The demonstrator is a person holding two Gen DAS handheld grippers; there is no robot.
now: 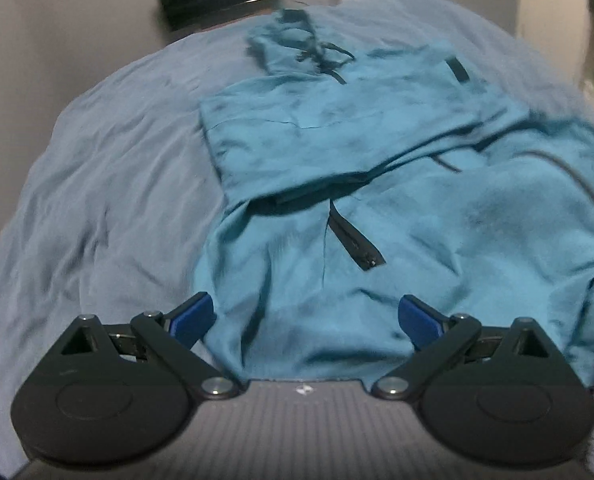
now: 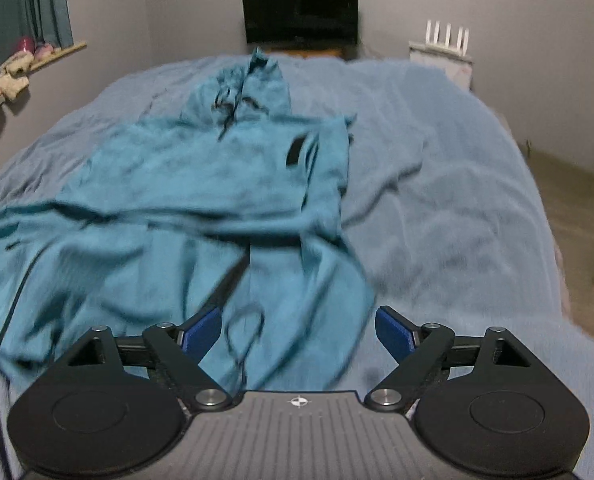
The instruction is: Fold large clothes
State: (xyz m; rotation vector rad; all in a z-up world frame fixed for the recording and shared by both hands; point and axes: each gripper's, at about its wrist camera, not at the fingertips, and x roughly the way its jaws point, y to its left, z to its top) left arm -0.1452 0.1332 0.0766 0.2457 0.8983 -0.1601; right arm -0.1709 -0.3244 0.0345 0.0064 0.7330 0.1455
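Teal hooded jacket (image 2: 201,184) lies spread on the bed (image 2: 437,200), over a pale blue bedspread (image 1: 109,200). Hood (image 2: 249,88) at the far end, toward the dark screen (image 2: 301,12) on the wall; dark drawcords trail from it. A sleeve or side panel is folded across the chest, its edge running diagonally over the body. Dark zipper (image 1: 357,244) shows partly open in the lower front; a small dark patch (image 2: 295,152) sits near the far shoulder. Hem end bunched and wrinkled, closest to both grippers.

Left gripper (image 1: 307,316): blue pads spread wide, nothing between them, held above the jacket's near end. Cloth lies under and beyond the fingers; no contact I can make out.

Right gripper (image 2: 299,330): jaws stand wide apart, released, empty. Left pad (image 2: 203,330) over the jacket's near edge, right pad (image 2: 395,332) over bare bedspread. A thin dark cord loop (image 2: 245,332) lies on the fabric just past the fingers.

Room: grey walls, teal curtain (image 2: 25,4) at far left with clutter on a ledge (image 2: 37,60), a white router with aerials (image 2: 445,46) at the right. Both views motion-blurred.
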